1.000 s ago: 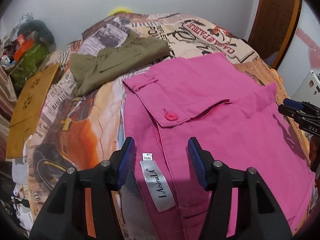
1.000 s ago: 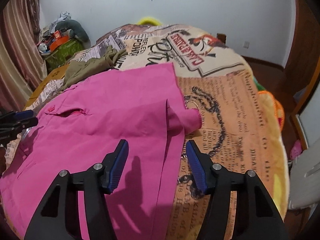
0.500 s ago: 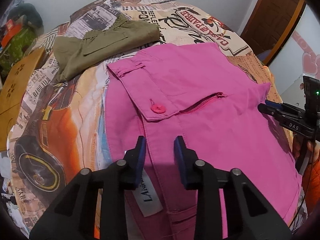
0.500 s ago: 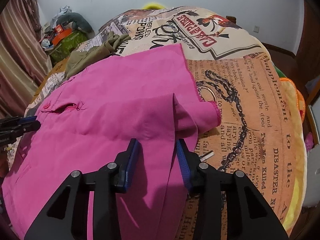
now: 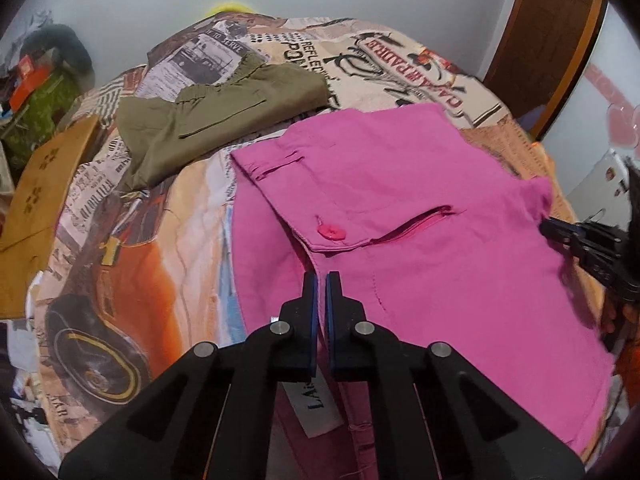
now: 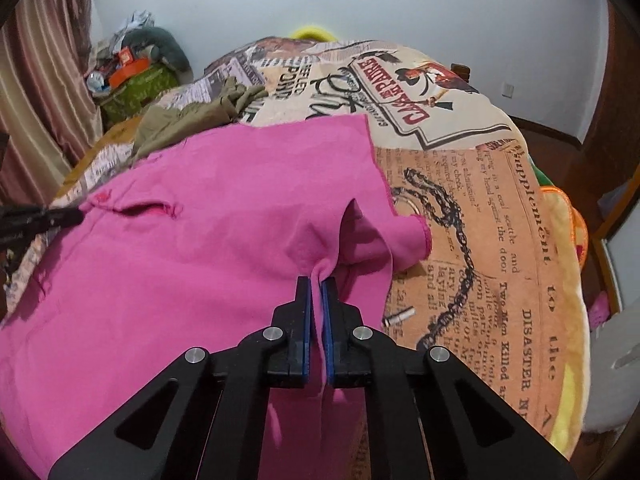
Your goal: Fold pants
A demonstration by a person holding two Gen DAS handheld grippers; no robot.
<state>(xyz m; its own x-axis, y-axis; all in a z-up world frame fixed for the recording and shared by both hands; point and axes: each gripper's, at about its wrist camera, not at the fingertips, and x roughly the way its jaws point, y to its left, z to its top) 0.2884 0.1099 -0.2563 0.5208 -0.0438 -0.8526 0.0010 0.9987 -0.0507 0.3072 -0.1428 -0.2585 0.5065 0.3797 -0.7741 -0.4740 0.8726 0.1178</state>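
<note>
Pink pants (image 5: 420,216) lie spread on the bed, with a pink button (image 5: 331,233) and an open zip near the waistband. My left gripper (image 5: 319,280) is shut on the waistband edge, just above a white label (image 5: 316,404). In the right wrist view the pink pants (image 6: 200,248) fill the left half. My right gripper (image 6: 316,284) is shut on a pinched ridge of pink cloth near the leg hem. Each gripper shows at the edge of the other's view: the right gripper (image 5: 584,240) and the left gripper (image 6: 36,220).
Folded olive pants (image 5: 224,120) lie on the bed behind the pink ones. The printed bedspread (image 6: 480,208) covers the bed. A small metal cylinder (image 6: 398,316) lies on it by the hem. A brown board (image 5: 36,200) and clutter (image 6: 132,72) sit at the left.
Both grippers went from wide open to shut. The left one closed on the waistband, the right one on a fold near the hem, which now stands up as a ridge.
</note>
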